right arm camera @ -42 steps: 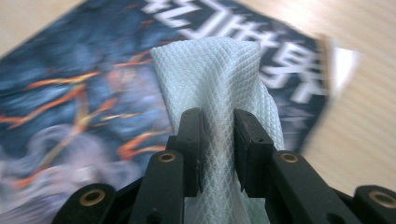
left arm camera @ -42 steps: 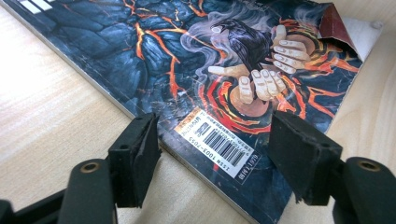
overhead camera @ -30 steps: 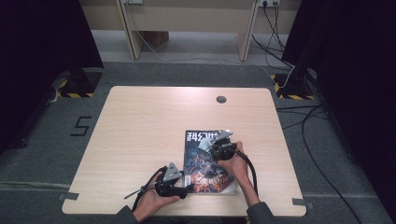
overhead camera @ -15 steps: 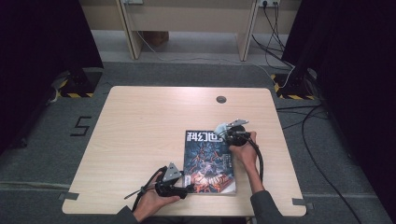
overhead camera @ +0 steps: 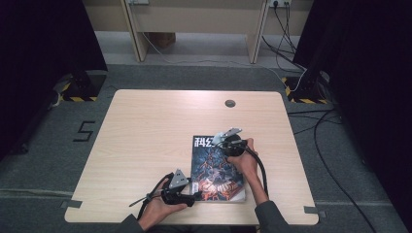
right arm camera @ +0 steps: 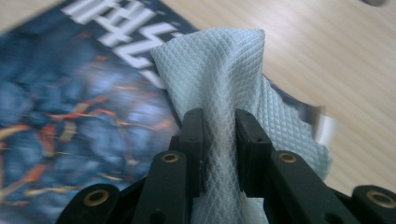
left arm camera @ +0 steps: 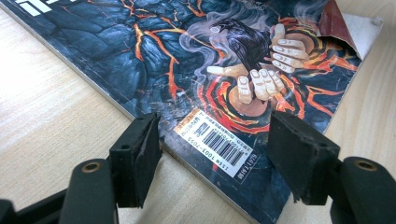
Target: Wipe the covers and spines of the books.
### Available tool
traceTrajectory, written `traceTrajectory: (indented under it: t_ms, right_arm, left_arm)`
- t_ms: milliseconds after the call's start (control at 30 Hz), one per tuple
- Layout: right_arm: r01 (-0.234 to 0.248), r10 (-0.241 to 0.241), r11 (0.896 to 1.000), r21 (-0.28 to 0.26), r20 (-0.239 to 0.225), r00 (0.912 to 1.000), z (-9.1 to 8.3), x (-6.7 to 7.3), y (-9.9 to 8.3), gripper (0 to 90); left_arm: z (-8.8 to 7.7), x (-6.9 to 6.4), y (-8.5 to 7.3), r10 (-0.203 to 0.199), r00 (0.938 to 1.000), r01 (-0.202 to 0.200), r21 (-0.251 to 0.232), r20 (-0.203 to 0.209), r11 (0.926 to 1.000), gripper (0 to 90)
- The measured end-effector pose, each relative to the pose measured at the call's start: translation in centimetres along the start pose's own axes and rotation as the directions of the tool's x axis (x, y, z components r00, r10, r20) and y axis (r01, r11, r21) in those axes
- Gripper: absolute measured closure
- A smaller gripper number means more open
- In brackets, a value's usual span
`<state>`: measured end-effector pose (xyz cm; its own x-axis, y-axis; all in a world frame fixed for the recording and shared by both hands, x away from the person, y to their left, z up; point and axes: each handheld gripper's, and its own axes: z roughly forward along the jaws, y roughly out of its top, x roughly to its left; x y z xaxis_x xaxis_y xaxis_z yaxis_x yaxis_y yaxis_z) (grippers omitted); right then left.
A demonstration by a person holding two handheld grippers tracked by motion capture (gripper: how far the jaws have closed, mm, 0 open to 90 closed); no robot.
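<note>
right tongs (right arm camera: 219,140) pinch cloth (right arm camera: 219,65), blurring magazine (right arm camera: 70,121) behind.

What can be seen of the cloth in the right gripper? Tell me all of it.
The cloth is pale grey-white with a fine diamond weave and looks soft and thin. It is bunched into folds and pinched between the closed jaws of the right gripper, standing up above them and spilling out to one side. It sits over the top corner of the magazine, near the white title lettering, above the wooden table.
</note>
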<state>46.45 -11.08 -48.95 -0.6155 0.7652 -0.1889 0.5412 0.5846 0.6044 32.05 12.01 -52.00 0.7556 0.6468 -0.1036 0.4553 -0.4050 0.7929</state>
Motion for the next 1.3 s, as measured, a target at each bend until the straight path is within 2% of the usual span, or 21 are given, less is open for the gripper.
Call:
traceTrajectory:
  t_ms: [33,133,167,200,233,267,300,367,467,533,633,733,767,800,833,900,1000,1133,1200,1233,1300]
  right_arm:
    - [-0.004,0.003,1.0,-0.005,-0.039,0.9992,0.0,0.5,0.2,75.6]
    - [-0.002,0.002,1.0,-0.005,-0.04,0.9992,0.1,0.5,0.3,74.8]
    - [-0.043,0.042,0.999,-0.012,-0.045,0.9981,0.2,-0.1,0.1,74.4]
    - [-0.043,0.042,0.999,-0.012,-0.045,0.9981,0.2,-0.1,0.1,74.4]
    - [-0.058,0.058,0.998,-0.011,-0.012,0.9982,0.2,-0.7,-0.1,74.3]
    - [-0.058,0.058,0.998,-0.011,-0.012,0.9982,0.2,-0.7,-0.1,74.3]
    - [-0.086,0.086,0.996,-0.015,0.017,0.9961,0.3,-1.7,-0.5,74.2]
    - [-0.13,0.13,0.991,-0.02,0.013,0.9914,0.3,-2.5,-0.7,74.2]
    - [-0.134,0.134,0.991,-0.013,0.015,0.9908,0.4,-2.5,-0.5,74.5]
    - [-0.104,0.104,0.995,0.0,0.033,0.994,0.6,-1.9,0.1,74.8]
    - [-0.101,0.101,0.995,-0.007,-0.015,0.9948,1.4,-0.8,1.4,74.8]
    - [-0.088,0.088,0.996,-0.003,-0.022,0.9959,1.8,0.0,2.2,74.8]
    - [-0.065,0.066,0.998,0.004,-0.036,0.9972,2.2,0.7,3.1,74.8]
    - [-0.065,0.066,0.998,0.004,-0.036,0.9972,2.2,0.7,3.1,74.8]
    - [-0.042,0.042,0.999,0.004,-0.044,0.9982,2.6,1.6,3.8,74.8]
    - [-0.03,0.03,1.0,0.005,-0.049,0.9983,2.8,2.1,4.2,74.8]
    - [-0.005,0.005,1.0,0.005,-0.088,0.9961,3.2,3.2,5.2,74.7]
    - [0.05,-0.05,0.999,-0.001,-0.114,0.9922,3.3,4.7,5.8,74.7]
    - [0.061,-0.06,0.998,0.002,-0.11,0.9921,3.3,4.8,5.9,74.5]
    - [0.038,-0.037,0.999,0.007,-0.124,0.9915,3.3,4.5,5.9,73.3]
    - [0.03,-0.03,1.0,0.003,-0.117,0.9927,3.4,4.3,5.9,73.3]
  left_arm:
    - [0.0,0.0,0.0,0.0,1.0,0.0,0.0,0.0,1.0,33.9]
    - [0.0,0.0,0.0,0.0,1.0,0.0,0.0,0.001,1.0,33.8]
    - [0.0,0.0,0.0,0.0,1.0,0.0,-0.001,0.0,1.0,33.9]
    - [0.0,0.0,0.0,0.0,1.0,0.0,-0.001,-0.001,1.0,33.9]
    - [0.0,0.0,0.0,-0.003,1.0,0.003,-0.002,0.001,1.0,33.8]
    - [0.0,0.0,0.0,-0.003,1.0,0.003,-0.002,0.001,1.0,33.7]
    - [0.0,0.0,0.0,-0.004,1.0,0.004,0.0,0.002,1.0,33.7]
    - [0.0,0.0,0.0,-0.004,1.0,0.004,0.0,0.003,1.0,33.6]
    - [0.0,0.1,0.0,-0.009,0.9999,0.009,0.006,0.007,0.9999,33.0]
    - [0.1,0.3,0.0,-0.024,0.9996,0.024,0.007,0.013,0.9997,32.6]
    - [0.1,0.3,0.0,-0.023,0.9996,0.023,0.01,0.014,0.9997,32.5]
    - [0.1,0.2,0.0,-0.025,0.9996,0.025,0.007,0.013,0.9997,32.5]
    - [0.1,0.3,0.0,-0.024,0.9996,0.024,0.009,0.015,0.9997,32.4]
    - [0.1,0.3,0.0,-0.024,0.9996,0.024,0.009,0.015,0.9997,32.4]
    - [0.1,0.3,0.0,-0.025,0.9996,0.025,0.011,0.015,0.9996,32.4]
    - [0.1,0.3,0.0,-0.024,0.9996,0.024,0.009,0.014,0.9997,32.4]
    - [0.1,0.3,0.1,-0.027,0.9995,0.027,0.012,0.016,0.9996,32.2]
    - [0.1,0.4,0.1,-0.033,0.9993,0.033,0.015,0.02,0.9994,31.5]
    - [0.1,0.4,0.1,-0.037,0.9991,0.037,0.014,0.022,0.9992,31.5]
    - [0.1,0.4,0.1,-0.033,0.9993,0.033,0.013,0.017,0.9994,31.6]
    - [0.1,0.4,0.1,-0.031,0.9994,0.031,0.011,0.015,0.9995,31.6]
